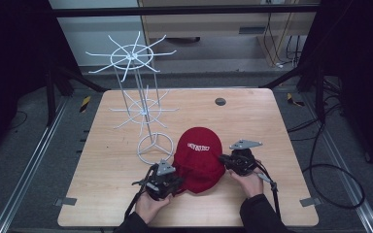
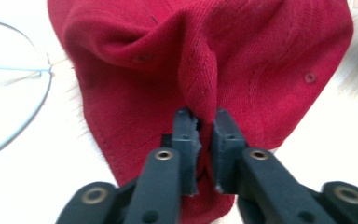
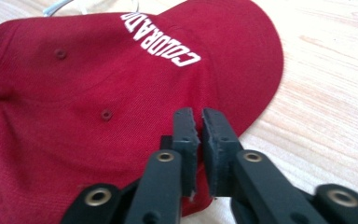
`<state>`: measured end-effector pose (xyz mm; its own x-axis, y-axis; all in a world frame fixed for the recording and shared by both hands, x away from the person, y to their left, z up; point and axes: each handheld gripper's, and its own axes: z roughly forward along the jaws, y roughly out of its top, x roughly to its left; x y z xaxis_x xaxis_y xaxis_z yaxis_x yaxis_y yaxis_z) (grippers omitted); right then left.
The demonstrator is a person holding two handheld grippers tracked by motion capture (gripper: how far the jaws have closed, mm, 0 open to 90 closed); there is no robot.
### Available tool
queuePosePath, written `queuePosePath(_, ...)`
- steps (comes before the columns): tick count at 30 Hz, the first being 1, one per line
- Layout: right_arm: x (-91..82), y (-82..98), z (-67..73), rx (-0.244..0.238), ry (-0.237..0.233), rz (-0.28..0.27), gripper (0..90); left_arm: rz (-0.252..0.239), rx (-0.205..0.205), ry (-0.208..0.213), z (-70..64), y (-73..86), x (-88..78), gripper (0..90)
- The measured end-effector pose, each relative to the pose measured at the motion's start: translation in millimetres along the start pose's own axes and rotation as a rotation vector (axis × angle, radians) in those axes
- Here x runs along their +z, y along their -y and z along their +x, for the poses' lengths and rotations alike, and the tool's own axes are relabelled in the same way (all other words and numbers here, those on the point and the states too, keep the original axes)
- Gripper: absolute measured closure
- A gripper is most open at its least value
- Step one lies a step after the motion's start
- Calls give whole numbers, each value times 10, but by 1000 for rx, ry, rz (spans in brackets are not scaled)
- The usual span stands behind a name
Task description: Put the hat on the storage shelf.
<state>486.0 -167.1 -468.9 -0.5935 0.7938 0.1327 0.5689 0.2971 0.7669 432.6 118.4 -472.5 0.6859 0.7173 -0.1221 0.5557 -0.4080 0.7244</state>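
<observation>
red cap (image 1: 198,156) lying on the table (image 1: 252,121), just right of the ring base of the white wire rack (image 1: 143,111), white lettering facing away from the person. left claw (image 2: 200,122) is in at the cap's near-left edge, pinching a raised fold of red cloth between its black jaws (you can see the ridge running up out of the tips in the left gripper view). right claw (image 3: 195,122) sits at the cap's right side, jaws pressed nearly together on the cap's edge, a sliver of red between them low down. both hands low at the near edge of the table, one either side of the cap. a small dark disc (image 1: 220,101) sits far back on the table.
</observation>
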Motion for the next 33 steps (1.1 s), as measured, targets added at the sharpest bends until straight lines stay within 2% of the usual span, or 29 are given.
queuePosePath(5, -118, 29, 51, -13, 26, 11, 867, -23, -7, -11, 79, -107, 23, 855)
queuePosePath(9, -269, 113, 59, 12, 21, -10, 868, -42, -11, -28, 126, -245, 107, 857)
queuePosePath(13, -394, 205, 113, 14, 20, -22, 867, -44, 2, -48, 122, -402, 225, 858)
queuePosePath(17, -508, 312, 156, 16, 19, -29, 868, -44, 11, -39, 94, -509, 339, 858)
queuePosePath(20, -564, 396, 189, 24, 14, -24, 867, -25, 52, -52, 53, -565, 421, 857)
queuePosePath(22, -573, 436, 205, 26, 7, -22, 865, -31, 39, -46, 41, -582, 475, 852)
queuePosePath(24, -563, 445, 214, 26, 14, -22, 863, -29, 47, -48, 42, -582, 493, 829)
queuePosePath(27, -556, 443, 208, 23, 30, -25, 852, -38, 66, -56, 57, -556, 431, 727)
queuePosePath(28, -567, 441, 206, 22, 38, -30, 846, -59, 61, -51, 63, -533, 378, 710)
queuePosePath(30, -600, 435, 195, 12, 50, -55, 836, -72, 69, -48, 77, -500, 276, 643)
queuePosePath(31, -649, 423, 200, 7, 62, -89, 837, -76, 78, -51, 87, -476, 212, 609)
queuePosePath(33, -676, 412, 208, 4, 68, -108, 829, -89, 85, -54, 106, -414, 76, 585)
